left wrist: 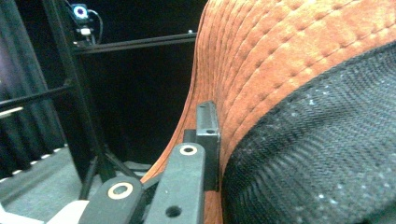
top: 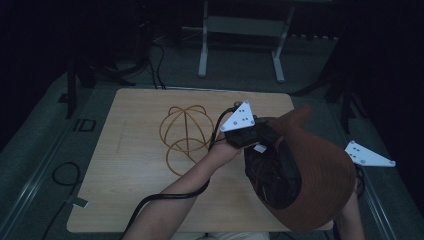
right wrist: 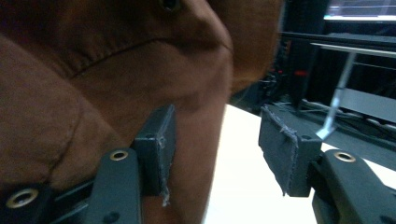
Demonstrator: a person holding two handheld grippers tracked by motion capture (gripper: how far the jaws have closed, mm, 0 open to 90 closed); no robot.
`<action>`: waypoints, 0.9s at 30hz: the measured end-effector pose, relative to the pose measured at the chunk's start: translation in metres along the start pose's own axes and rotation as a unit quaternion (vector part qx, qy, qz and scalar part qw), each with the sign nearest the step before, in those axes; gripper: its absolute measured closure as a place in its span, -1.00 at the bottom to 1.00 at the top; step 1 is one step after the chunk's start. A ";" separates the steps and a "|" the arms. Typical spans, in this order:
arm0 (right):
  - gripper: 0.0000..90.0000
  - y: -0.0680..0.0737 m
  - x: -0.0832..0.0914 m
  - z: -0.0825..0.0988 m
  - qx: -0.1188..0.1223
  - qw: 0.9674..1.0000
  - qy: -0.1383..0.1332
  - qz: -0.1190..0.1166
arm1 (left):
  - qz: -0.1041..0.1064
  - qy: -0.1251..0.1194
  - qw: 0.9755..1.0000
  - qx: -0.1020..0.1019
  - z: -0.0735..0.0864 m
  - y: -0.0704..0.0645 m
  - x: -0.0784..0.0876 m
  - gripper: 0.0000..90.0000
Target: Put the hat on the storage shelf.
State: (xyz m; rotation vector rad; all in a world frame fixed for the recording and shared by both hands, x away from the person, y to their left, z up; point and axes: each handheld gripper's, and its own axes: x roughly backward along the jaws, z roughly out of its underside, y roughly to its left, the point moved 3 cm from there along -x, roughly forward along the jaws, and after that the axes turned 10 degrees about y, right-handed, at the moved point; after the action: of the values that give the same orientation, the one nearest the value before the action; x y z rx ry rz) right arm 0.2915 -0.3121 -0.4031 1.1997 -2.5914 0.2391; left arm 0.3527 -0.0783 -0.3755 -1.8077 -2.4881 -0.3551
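Dim light falls on a pale wooden table (top: 145, 200) standing on grey floor, with dark frames and a white stand behind it. We are handling a rust-brown brimmed hat (top: 320, 175) with a black mesh lining (top: 272, 172), held up off the near right part of the table and tipped so that its opening faces left, toward us and the camera above. Our left gripper (top: 250, 137), under its grey plate, is clamped tight on the hat's edge: in the left gripper view one black pad (left wrist: 208, 140) lies flat against the stitched brim (left wrist: 280, 60) right where the lining (left wrist: 317, 154) begins, so we judge this hand to be the anchor that keeps the hat open and lifted. Our right gripper (right wrist: 215, 149) sits at the hat's far side, below its own grey plate (top: 367, 155); in the right gripper view its jaws stand partly apart, the left pad (right wrist: 159, 140) just beside or behind a fold of brown cloth (right wrist: 116, 70), the right pad (right wrist: 282, 149) free over the tabletop. We see no pinch there, so this claw reads as open, holding nothing, perhaps looking for a fresh hold. As a container, the hat looks empty: we make out nothing in the hollow except dark lining. Further left on the table lies a yellow wire frame (top: 185, 137) of hoops and ribs, well apart from the hat; we guess it is a form meant to sit inside the crown, which would explain why the opening is turned that way.
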 end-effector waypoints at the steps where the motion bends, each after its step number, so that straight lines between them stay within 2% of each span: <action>1: 0.01 0.001 -0.002 -0.001 0.003 1.000 0.001 -0.003 | 0.004 -0.001 1.000 0.001 0.001 0.000 0.000 0.94; 5: -0.03 0.005 -0.013 -0.006 0.019 1.000 0.004 -0.019 | 0.018 0.000 1.000 0.007 0.003 -0.002 -0.003 0.94; 10: -0.03 0.008 -0.025 -0.015 0.030 0.999 -0.001 -0.032 | 0.028 0.006 1.000 0.000 0.004 -0.006 -0.007 0.94; 14: -0.02 0.008 -0.030 -0.018 0.024 0.999 -0.003 -0.037 | 0.030 0.003 1.000 0.008 0.005 -0.006 -0.008 0.94; 16: 0.02 0.008 -0.032 -0.019 0.022 0.999 -0.003 -0.037 | 0.029 0.003 1.000 0.005 0.005 -0.006 -0.007 0.94; 17: 0.07 0.008 -0.033 -0.019 0.023 0.999 -0.003 -0.032 | 0.032 0.003 0.999 0.006 0.006 -0.006 -0.007 0.94; 20: 0.43 0.007 -0.033 -0.020 0.016 1.000 0.000 -0.018 | 0.035 0.004 0.999 0.008 0.006 -0.005 -0.006 0.94; 22: 0.58 0.007 -0.033 -0.020 0.009 1.000 -0.003 -0.023 | 0.040 0.000 0.999 0.013 0.006 -0.005 -0.006 0.94; 24: 0.77 0.008 -0.033 -0.021 0.006 1.000 -0.003 -0.016 | 0.041 0.000 0.999 0.015 0.006 -0.005 -0.006 0.94; 27: 0.89 0.009 -0.033 -0.021 0.005 1.000 -0.002 -0.014 | 0.042 0.000 0.999 0.017 0.006 -0.004 -0.006 0.94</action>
State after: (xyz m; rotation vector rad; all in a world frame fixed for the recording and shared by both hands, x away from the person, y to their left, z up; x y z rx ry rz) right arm 0.3083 -0.2768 -0.3940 1.2398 -2.5782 0.2449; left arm 0.3515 -0.0836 -0.3831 -1.8924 -2.3930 -0.3076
